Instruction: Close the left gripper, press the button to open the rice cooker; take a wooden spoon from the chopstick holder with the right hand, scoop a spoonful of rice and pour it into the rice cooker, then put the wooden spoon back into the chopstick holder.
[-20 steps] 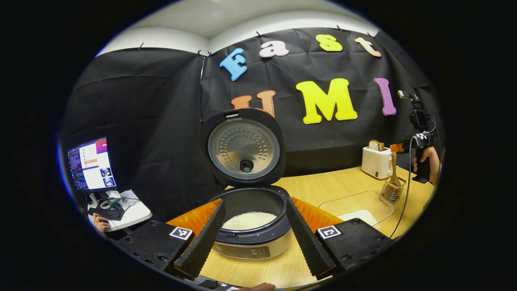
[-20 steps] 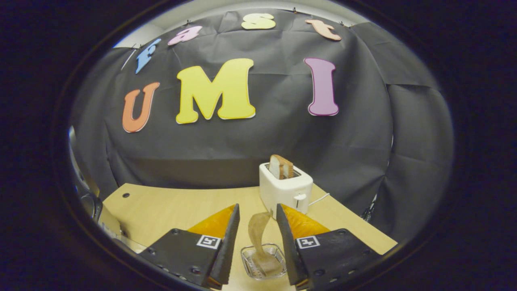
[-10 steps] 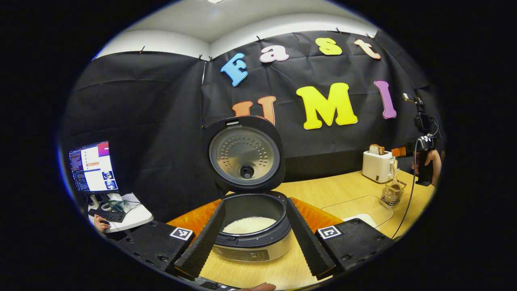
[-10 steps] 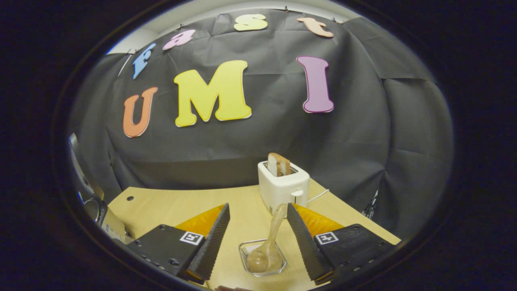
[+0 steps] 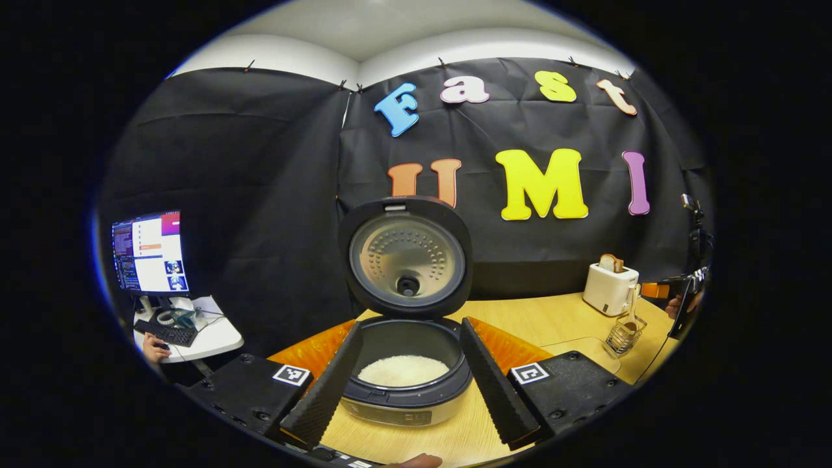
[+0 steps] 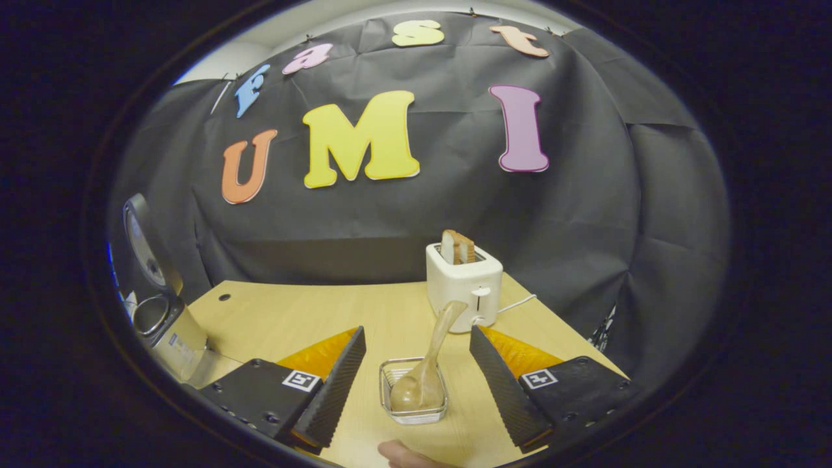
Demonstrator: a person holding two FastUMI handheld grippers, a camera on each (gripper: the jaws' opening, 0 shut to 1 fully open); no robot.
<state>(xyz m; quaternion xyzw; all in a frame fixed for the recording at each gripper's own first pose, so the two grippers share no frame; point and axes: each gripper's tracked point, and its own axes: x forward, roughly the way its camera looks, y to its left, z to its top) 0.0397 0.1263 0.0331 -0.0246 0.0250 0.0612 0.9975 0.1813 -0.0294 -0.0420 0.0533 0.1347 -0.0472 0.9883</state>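
Right gripper (image 6: 416, 383) hangs released over the holder (image 6: 413, 394), spoon (image 6: 426, 377) propped inside; left gripper (image 5: 408, 380), spread, frames the opened cooker (image 5: 406, 383).

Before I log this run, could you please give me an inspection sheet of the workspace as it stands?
Surface: wooden table, bare in the middle.
Job's things: rice cooker open, lid upright, white rice in the pot; wooden spoon standing bowl-down in the chopstick holder, handle leaning toward the toaster.
Clutter: white toaster with bread in its slot; clear tray beside the cooker.
Grippers: left gripper open, fingers either side of the cooker; right gripper open, straddling the holder, touching nothing.
Cables: toaster's white cord trailing off the table edge.
Surroundings: black cloth wall; monitor and keyboard on a side desk, a hand beside them.
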